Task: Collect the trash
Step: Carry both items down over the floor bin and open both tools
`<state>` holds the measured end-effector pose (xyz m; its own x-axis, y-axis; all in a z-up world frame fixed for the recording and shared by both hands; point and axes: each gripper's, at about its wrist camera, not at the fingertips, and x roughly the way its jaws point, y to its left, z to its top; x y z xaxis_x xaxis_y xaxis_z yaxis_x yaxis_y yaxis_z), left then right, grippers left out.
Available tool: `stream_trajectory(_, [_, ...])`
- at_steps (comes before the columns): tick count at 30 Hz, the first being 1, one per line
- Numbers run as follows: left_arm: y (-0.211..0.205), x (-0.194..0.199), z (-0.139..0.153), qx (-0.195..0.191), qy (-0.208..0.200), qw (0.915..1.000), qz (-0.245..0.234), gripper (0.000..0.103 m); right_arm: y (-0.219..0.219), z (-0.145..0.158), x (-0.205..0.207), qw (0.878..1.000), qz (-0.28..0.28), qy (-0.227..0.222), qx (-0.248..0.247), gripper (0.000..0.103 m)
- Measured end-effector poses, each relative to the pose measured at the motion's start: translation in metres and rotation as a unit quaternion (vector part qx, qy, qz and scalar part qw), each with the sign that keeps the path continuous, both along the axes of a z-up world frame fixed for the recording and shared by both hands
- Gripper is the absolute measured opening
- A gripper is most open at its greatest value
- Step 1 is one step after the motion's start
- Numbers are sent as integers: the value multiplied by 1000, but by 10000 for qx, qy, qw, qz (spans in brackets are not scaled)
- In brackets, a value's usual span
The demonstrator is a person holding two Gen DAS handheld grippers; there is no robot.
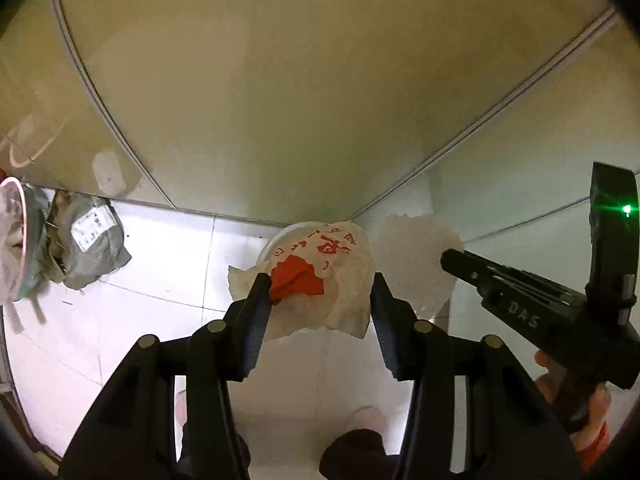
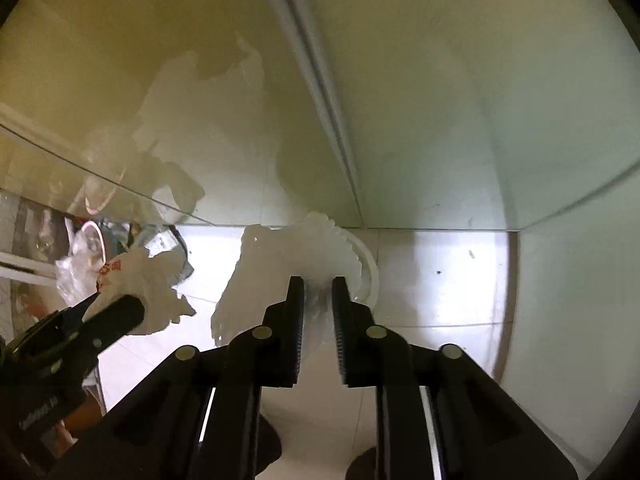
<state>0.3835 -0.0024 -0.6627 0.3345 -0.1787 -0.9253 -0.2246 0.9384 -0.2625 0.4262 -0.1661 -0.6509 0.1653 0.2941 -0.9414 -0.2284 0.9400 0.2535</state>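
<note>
- Left claw [image 1: 320,292] stood wide apart around a crumpled paper wrapper [image 1: 320,276], white with red print; one finger touched its red patch, the other sat just beside its far edge. Not clamped, as far as the view showed.
- Right claw [image 2: 318,296] was nearly shut, pinching a thin clear plastic bag [image 2: 256,276] that hung ahead of and left of its tips. A white round rim [image 2: 370,268] showed just beyond the fingers; whether a bin or a lid, I could not tell.
- More trash, a grey parcel bag [image 1: 94,248], lay on the floor [image 1: 168,256] well left of the left claw.
- Judgement: close the left claw on the wrapper's bulk, not its loose edge; paper may tear or slip.
- Judgement: keep the right claw's pinch firm so the bag mouth stays reachable.
</note>
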Motion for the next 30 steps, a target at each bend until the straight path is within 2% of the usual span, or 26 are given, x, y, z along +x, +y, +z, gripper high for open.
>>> stream_trajectory(4, [6,10,-44,-70,100,9999,71,48,-1,-28,7,9998,84,111,153,23])
stream_trajectory(9, [3,24,-82,-164,245,9995,91,49,-6,-40,13,9996,81,223,174,26])
stream_trajectory(10, [2,26,-88,-186,265,9994,73,50,-8,-40,13,9996,70,196,206,30])
stream_trajectory(11, [0,29,-94,-197,287,9994,74,51,-11,-37,12,9996,61,142,223,38])
stream_trajectory(13, [-3,33,-106,-210,354,9991,93,57,-15,-36,12,9997,26,10,223,49])
stream_trajectory(17, [-8,40,-123,-387,484,9980,87,65,-20,-31,14,9997,-2,-113,202,49])
stream_trajectory(18, [-9,41,-126,-382,522,9978,111,69,-22,-28,14,9996,-32,-143,228,49])
stream_trajectory(19, [-10,42,-126,-373,553,9977,147,72,-24,-25,14,9995,-37,-164,258,49])
stream_trajectory(24, [-13,40,-110,-460,594,9970,170,72,-34,9,9,9985,-231,-292,401,49])
stream_trajectory(27, [-13,34,-77,-212,487,9985,165,72,-38,38,4,9978,-343,-338,462,49])
stream_trajectory(30, [-12,25,-20,-10,319,9994,131,72,-43,78,-1,9964,-482,-400,575,49])
